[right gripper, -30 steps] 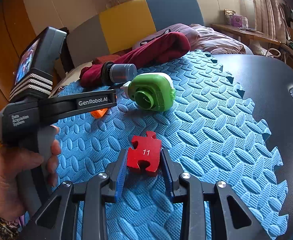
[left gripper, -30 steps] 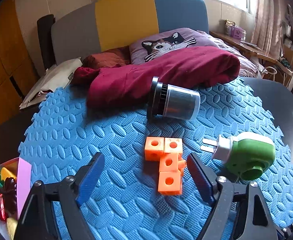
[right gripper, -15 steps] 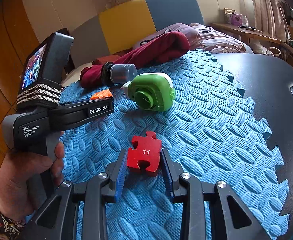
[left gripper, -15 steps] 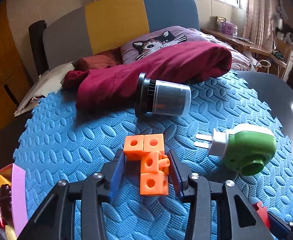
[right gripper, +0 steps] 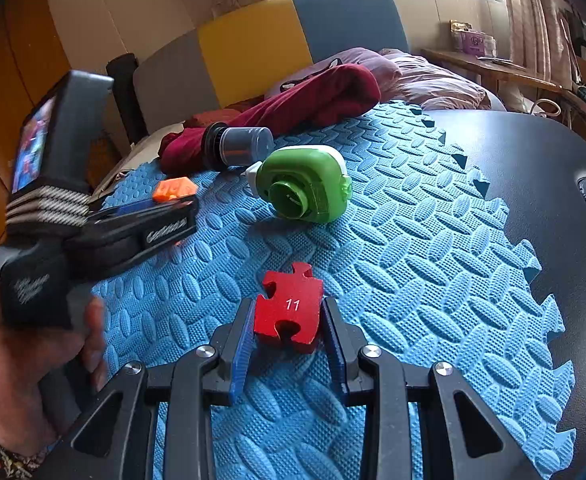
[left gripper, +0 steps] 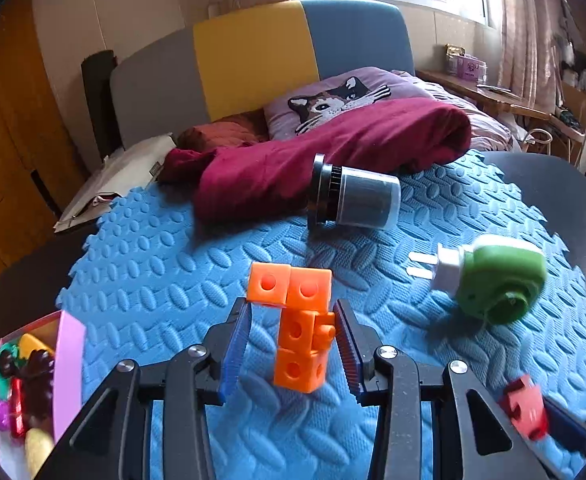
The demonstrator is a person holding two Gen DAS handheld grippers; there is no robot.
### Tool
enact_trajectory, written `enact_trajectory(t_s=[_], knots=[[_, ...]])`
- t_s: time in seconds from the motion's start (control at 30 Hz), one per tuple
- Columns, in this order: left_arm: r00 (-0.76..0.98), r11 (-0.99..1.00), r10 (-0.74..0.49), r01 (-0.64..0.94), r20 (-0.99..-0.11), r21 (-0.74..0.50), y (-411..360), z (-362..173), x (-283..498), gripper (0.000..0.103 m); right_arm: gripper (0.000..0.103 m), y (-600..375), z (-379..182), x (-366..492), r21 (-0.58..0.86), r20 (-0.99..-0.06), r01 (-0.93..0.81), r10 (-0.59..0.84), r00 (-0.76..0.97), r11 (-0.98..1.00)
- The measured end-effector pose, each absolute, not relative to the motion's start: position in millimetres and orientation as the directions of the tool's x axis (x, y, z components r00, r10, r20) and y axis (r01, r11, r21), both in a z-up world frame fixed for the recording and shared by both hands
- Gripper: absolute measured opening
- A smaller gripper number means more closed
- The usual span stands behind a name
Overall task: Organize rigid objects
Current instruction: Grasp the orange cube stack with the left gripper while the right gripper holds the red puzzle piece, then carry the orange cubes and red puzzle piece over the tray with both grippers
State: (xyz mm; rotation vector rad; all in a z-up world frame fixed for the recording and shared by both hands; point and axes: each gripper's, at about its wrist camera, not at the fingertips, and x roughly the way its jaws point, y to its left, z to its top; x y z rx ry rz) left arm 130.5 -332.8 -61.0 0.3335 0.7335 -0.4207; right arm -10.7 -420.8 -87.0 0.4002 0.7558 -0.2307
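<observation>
My left gripper (left gripper: 293,320) is shut on a cluster of orange linking cubes (left gripper: 299,320) and holds it lifted above the blue foam mat (left gripper: 165,264); the cubes' tip also shows in the right wrist view (right gripper: 175,190). My right gripper (right gripper: 289,318) is shut on a red puzzle piece marked 11 (right gripper: 289,310), low over the mat. That piece also shows at the lower right of the left wrist view (left gripper: 525,406). A green and white plug device (left gripper: 493,276) and a dark jar on its side (left gripper: 355,200) lie on the mat.
A pink box of small toys (left gripper: 25,384) sits at the mat's left edge. A maroon cloth (left gripper: 325,156) lies along the far edge, with a cat pillow (left gripper: 333,102) behind. The dark table (right gripper: 533,152) extends to the right.
My left gripper closed on the orange cubes and lifted them off the mat. My right gripper stayed shut on the red puzzle piece, nearly still.
</observation>
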Motion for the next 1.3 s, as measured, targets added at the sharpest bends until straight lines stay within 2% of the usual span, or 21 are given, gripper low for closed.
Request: enact_trajectory(t_s=[0.03,0.1,0.27,0.4,0.43,0.53,0.57,0.83,0.9,0.97,1.03,1.07,1.3], knots=[[0.667,0.865,-0.257,0.481,-0.7,0.142,-329.8,-58.2,127.3,0.029,0.033,-420.2,-86.8,-10.5,0.264,-0.705,0.344,-0.063,0.706,0.901],[0.676,0.867,-0.253,0.475,-0.692,0.148,-323.2,-50.2,119.4,0.024,0.033,-419.4,-86.7,-10.4,0.259,-0.706,0.345,-0.067,0.705,0.902],[0.68,0.863,-0.28,0.487,-0.677,0.133,-307.0,-34.8,104.9,0.023,0.033,-416.2,-85.7,-9.3,0.233,-0.713,0.35,-0.085,0.696,0.907],[0.633,0.869,-0.308,0.492,-0.71,0.062,-292.3,-39.5,108.4,0.023,0.033,-413.7,-85.5,-7.9,0.209,-0.718,0.353,-0.102,0.689,0.912],[0.623,0.873,-0.303,0.484,-0.721,0.051,-289.4,-42.9,111.5,0.027,0.033,-414.0,-85.6,-7.9,0.209,-0.718,0.353,-0.102,0.689,0.912],[0.619,0.886,-0.285,0.462,-0.732,0.045,-287.9,-50.1,116.9,0.061,0.033,-415.5,-85.8,-8.2,0.217,-0.717,0.352,-0.096,0.691,0.911],[0.632,0.89,-0.272,0.452,-0.726,0.06,-289.6,-51.5,118.4,0.068,0.033,-416.0,-85.8,-8.3,0.219,-0.716,0.352,-0.095,0.691,0.91],[0.576,0.863,-0.261,0.499,-0.775,0.081,-317.1,-77.2,143.9,0.07,0.033,-415.7,-85.9,-8.1,0.222,-0.716,0.352,-0.093,0.692,0.909],[0.577,0.859,-0.275,0.506,-0.769,0.073,-319.5,-76.5,144.1,0.067,0.033,-417.0,-86.2,-8.1,0.231,-0.715,0.351,-0.086,0.694,0.907],[0.571,0.848,-0.296,0.525,-0.766,0.064,-321.3,-75.6,142.0,0.05,0.033,-417.6,-85.9,-8.4,0.236,-0.713,0.35,-0.083,0.696,0.907],[0.582,0.846,-0.291,0.528,-0.759,0.081,-323.1,-74.3,139.2,0.04,0.033,-417.9,-85.9,-8.6,0.238,-0.712,0.349,-0.082,0.697,0.906],[0.582,0.841,-0.294,0.534,-0.758,0.084,-324.5,-74.0,137.7,0.029,0.033,-418.1,-85.9,-9.0,0.238,-0.712,0.349,-0.082,0.698,0.906],[0.572,0.84,-0.309,0.539,-0.76,0.063,-322.0,-73.1,137.1,0.027,0.033,-418.1,-85.9,-9.6,0.242,-0.71,0.348,-0.079,0.7,0.906]])
